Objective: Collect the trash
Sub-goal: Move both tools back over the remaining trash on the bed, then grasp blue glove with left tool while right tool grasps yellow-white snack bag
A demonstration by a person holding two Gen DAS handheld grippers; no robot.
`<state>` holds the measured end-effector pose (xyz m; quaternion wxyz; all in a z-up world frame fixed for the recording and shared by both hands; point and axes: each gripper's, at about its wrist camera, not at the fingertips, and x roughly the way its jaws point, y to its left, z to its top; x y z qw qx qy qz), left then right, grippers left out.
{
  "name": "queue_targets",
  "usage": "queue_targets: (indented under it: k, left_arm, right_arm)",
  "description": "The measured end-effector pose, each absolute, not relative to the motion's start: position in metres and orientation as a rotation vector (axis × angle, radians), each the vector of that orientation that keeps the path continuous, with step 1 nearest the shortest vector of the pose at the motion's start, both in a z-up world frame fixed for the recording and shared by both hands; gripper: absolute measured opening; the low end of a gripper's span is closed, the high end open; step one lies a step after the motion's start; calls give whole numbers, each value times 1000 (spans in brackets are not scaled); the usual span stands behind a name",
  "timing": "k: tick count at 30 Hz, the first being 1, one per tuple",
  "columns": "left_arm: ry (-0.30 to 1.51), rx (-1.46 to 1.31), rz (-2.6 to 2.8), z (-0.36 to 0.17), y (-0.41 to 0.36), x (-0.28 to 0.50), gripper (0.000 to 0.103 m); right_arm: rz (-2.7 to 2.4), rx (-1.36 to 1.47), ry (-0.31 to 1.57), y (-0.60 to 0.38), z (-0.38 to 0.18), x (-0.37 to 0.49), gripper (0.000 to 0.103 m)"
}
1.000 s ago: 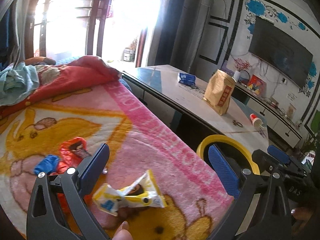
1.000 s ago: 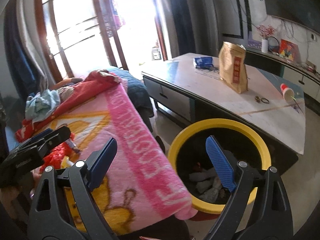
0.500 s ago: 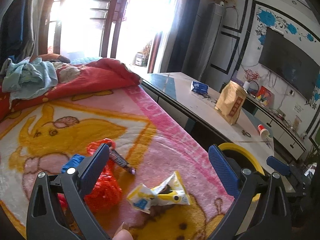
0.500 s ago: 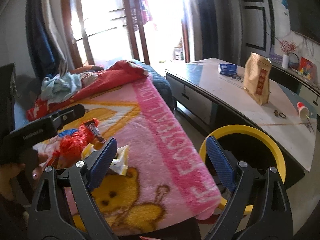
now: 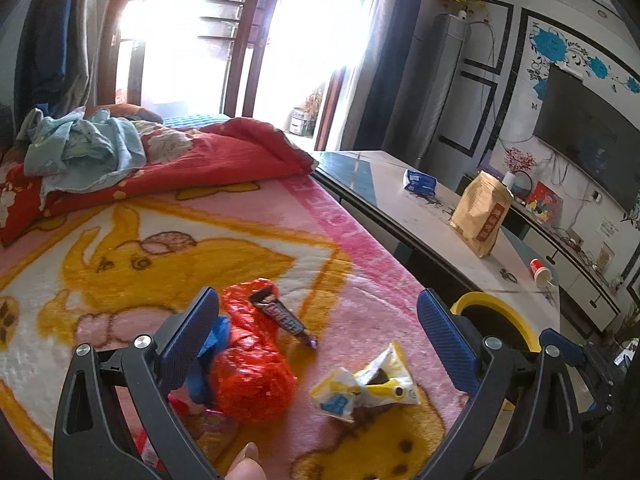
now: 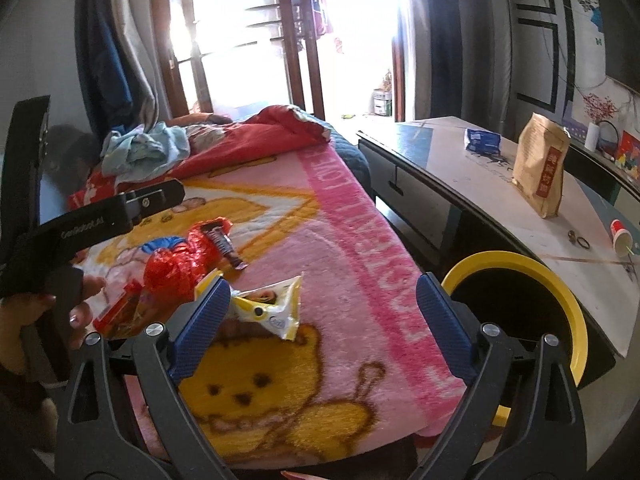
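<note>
Trash lies on a pink cartoon blanket (image 5: pixel 168 240) (image 6: pixel 320 264): a crumpled red plastic bag (image 5: pixel 252 368) (image 6: pixel 180 264), a dark candy bar wrapper (image 5: pixel 282 316) (image 6: pixel 223 242) across it, a blue scrap (image 5: pixel 212 344), and a yellow-white snack wrapper (image 5: pixel 366 390) (image 6: pixel 272 308). A red flat packet (image 6: pixel 124 310) lies by the bag. My left gripper (image 5: pixel 316 340) hovers open over the red bag and wrappers. My right gripper (image 6: pixel 322 320) is open just above the yellow wrapper. The yellow-rimmed bin (image 5: pixel 496 316) (image 6: pixel 516 304) stands beside the bed.
A low table (image 6: pixel 480 192) runs along the right, with a brown paper bag (image 5: pixel 482 220) (image 6: pixel 542 172), a blue packet (image 6: pixel 482 140) and a small red cup (image 6: pixel 620 236). A red quilt (image 5: pixel 180 160) and blue cloth (image 5: pixel 84 144) lie at the bed's far end.
Both grippers have swung left from the bin toward the bed. The trash pile now sits more central between the fingers of each; both stay open.
</note>
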<state>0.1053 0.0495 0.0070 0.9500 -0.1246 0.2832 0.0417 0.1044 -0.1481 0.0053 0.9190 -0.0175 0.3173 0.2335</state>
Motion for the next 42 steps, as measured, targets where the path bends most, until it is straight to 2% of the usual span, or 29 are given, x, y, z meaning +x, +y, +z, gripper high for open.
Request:
queue_targets:
  k: [22, 34, 36, 37, 42]
  left_arm:
    - [587, -337, 213, 4, 125, 92, 96]
    - [698, -433, 220, -29, 160, 104, 95]
    - [722, -441, 205, -35, 161, 108, 91]
    - [735, -447, 189, -39, 161, 110, 84]
    - [788, -504, 149, -54, 161, 119, 72]
  right_arm:
    - [635, -208, 676, -85, -10, 88, 86]
    - [623, -247, 725, -65, -34, 109, 87]
    - [620, -256, 736, -62, -39, 114, 87]
    - [619, -261, 741, -61, -41, 115, 87]
    - [613, -285, 765, -55, -54, 124, 87]
